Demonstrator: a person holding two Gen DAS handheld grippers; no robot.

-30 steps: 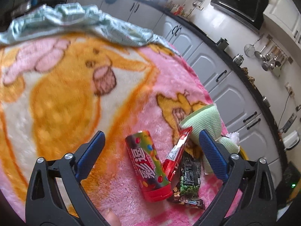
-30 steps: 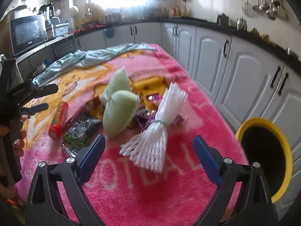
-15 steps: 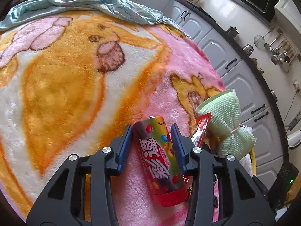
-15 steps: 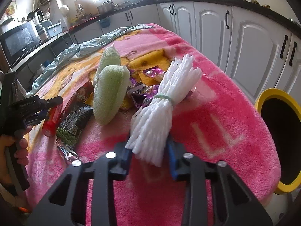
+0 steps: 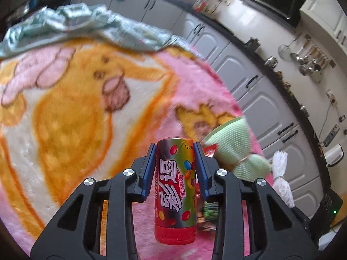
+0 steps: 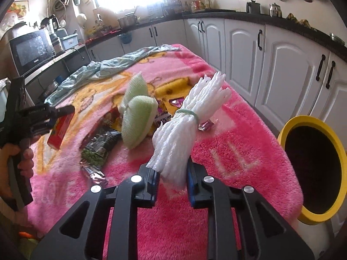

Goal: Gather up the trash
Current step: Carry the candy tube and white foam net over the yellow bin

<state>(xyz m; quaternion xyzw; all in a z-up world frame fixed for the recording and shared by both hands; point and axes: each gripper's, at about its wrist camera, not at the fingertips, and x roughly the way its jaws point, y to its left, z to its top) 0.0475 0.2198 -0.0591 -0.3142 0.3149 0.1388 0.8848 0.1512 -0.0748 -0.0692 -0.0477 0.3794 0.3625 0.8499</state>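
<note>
My left gripper (image 5: 175, 151) is shut on a red candy tube (image 5: 175, 191) and holds it lifted above the pink blanket (image 5: 65, 99). From the right wrist view the left gripper (image 6: 63, 111) shows at the left with the tube (image 6: 59, 131) in it. My right gripper (image 6: 172, 176) is shut on a white foam-net bundle (image 6: 190, 119), raised off the blanket. A green foam-net bundle (image 6: 136, 119), a dark snack wrapper (image 6: 99, 145) and purple candy wrappers (image 6: 205, 125) lie on the blanket. The yellow-rimmed trash bin (image 6: 312, 166) stands at the table's right edge.
A crumpled light-blue cloth (image 6: 112, 67) lies at the blanket's far end. White kitchen cabinets (image 6: 282, 65) run along the right. A microwave (image 6: 32, 52) sits on the counter at the left. A black device with a green light (image 5: 327, 210) is beyond the table's edge.
Both grippers closed: the left on the candy tube, the right on the white foam-net bundle. Both items are now lifted off the blanket.
</note>
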